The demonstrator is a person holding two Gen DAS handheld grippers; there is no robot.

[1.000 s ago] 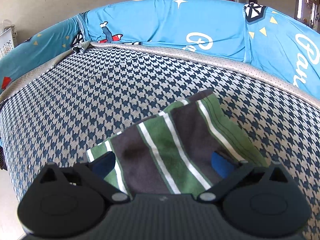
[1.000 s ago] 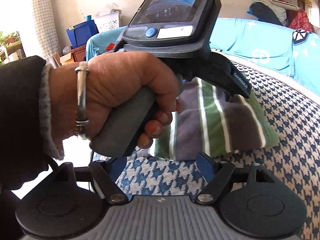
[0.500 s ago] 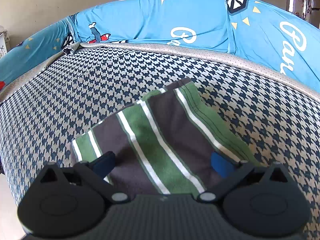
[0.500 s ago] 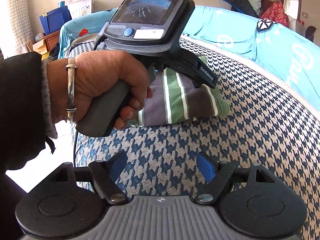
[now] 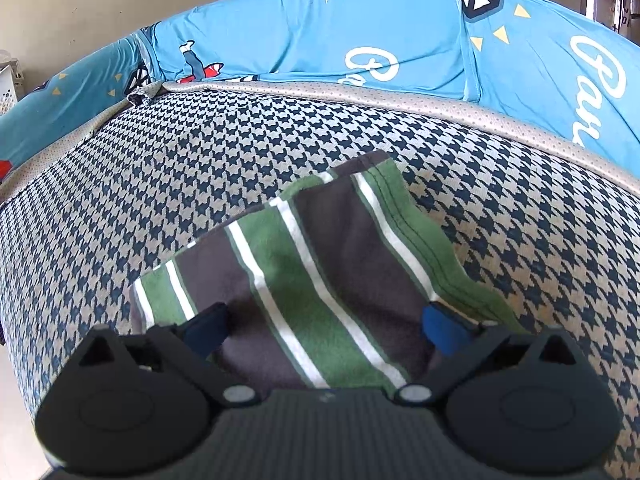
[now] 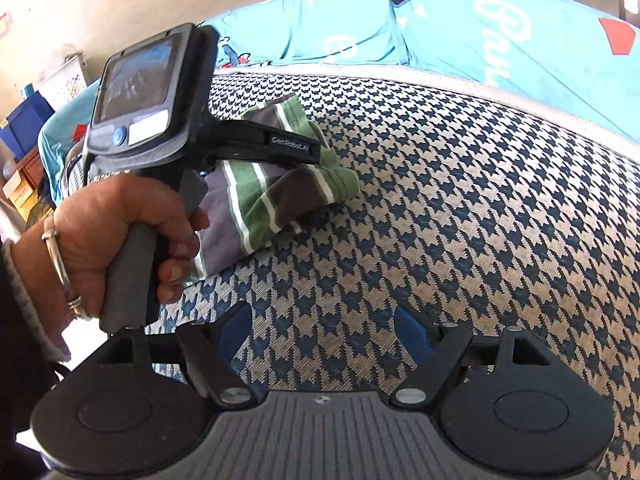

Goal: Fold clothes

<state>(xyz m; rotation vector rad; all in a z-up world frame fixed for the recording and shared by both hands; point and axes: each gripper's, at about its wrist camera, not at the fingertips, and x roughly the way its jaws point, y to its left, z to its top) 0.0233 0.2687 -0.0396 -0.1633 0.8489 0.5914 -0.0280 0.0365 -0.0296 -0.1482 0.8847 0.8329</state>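
Left wrist view: a folded green, grey and white striped knit garment (image 5: 316, 276) is seen lying flat on a houndstooth-patterned navy and beige woven cushion (image 5: 168, 184). The left gripper (image 5: 324, 322) is held over the garment's near edge, its blue-padded fingers (image 5: 442, 326) spread wide, one over each near corner; whether the pads touch the cloth cannot be told. The garment's far corner points toward a bright blue printed fabric cover (image 5: 400, 40) draped along the cushion's far side, edged by a pale dotted border strip (image 5: 400, 98).

Right wrist view: the right gripper (image 6: 324, 330) is seen with fingers spread, nothing between them but bare houndstooth weave. The garment (image 6: 272, 196) lies well apart from it, to the far left. Shown only here are the person's left hand (image 6: 120, 232), wrapped round the grey handle, a silver metal bangle (image 6: 60, 256) on the wrist, and the black plastic body of the left gripper with its dark screen (image 6: 136, 76). A layered fold on the garment's right side is also visible only from this side.
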